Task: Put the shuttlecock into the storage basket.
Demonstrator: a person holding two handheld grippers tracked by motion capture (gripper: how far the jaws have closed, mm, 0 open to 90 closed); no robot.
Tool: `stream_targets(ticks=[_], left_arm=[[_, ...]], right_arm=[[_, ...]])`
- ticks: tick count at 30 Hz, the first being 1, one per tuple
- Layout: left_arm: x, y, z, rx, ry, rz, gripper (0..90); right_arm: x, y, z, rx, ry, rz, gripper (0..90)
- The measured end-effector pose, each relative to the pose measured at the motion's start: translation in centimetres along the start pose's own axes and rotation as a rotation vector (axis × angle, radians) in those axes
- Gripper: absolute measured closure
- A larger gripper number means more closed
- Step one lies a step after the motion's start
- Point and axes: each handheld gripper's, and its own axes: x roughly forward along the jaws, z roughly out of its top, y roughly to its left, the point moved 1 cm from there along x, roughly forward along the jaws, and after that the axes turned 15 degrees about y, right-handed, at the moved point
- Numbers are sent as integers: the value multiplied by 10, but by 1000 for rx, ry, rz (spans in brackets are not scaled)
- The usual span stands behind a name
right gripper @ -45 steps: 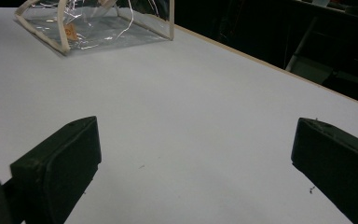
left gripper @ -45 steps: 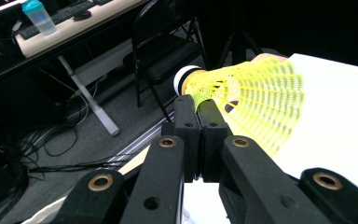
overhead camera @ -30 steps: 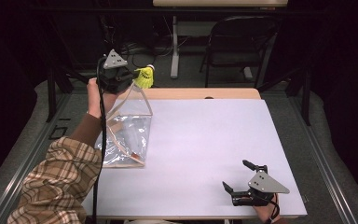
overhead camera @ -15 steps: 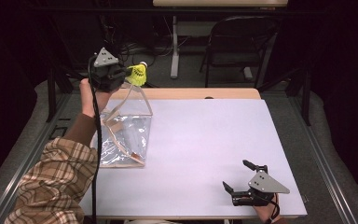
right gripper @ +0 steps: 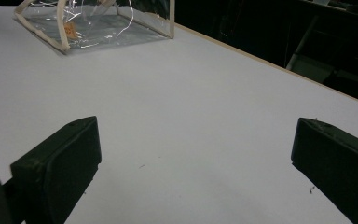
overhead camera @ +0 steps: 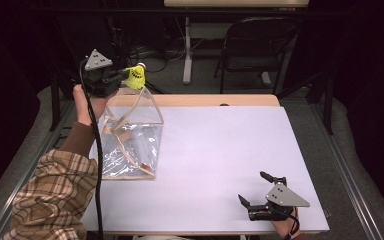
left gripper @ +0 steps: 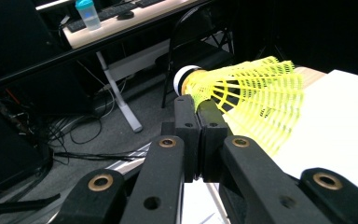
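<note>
Left gripper (overhead camera: 122, 77) pinches a yellow shuttlecock (overhead camera: 134, 76) above the clear pouch (overhead camera: 130, 142) — its own view shows jaws clamped on the skirt near the cork. Right gripper (overhead camera: 255, 192) rests wide on the table (overhead camera: 220, 150), holding nothing.

Left gripper (overhead camera: 122, 76) is raised high over the table's far left corner, forearm stretched forward in a plaid sleeve (overhead camera: 55, 192), jaws pinched tight together. Right gripper (overhead camera: 252, 189) sits low at the table's near right corner, jaws spread wide, hand (overhead camera: 286, 226) just behind it.
</note>
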Motion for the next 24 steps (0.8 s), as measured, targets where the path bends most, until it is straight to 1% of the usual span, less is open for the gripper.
stream_targets(ticks=[3,10,15,21,24], left_arm=[[-2,4,-2,-16,-13,1,890],[-8,11,-7,-33,-18,19,890],[-11,16,-9,-52,-32,26,890],[-14,20,-12,-60,-30,38,890],[-15,24,-14,-76,-37,24,890]], right_arm=[[0,0,0,2,2,-2,10],[0,0,0,1,0,-2,10],[0,0,0,-1,2,-3,10],[0,0,0,0,3,-4,10],[0,0,0,-1,4,-4,11]])
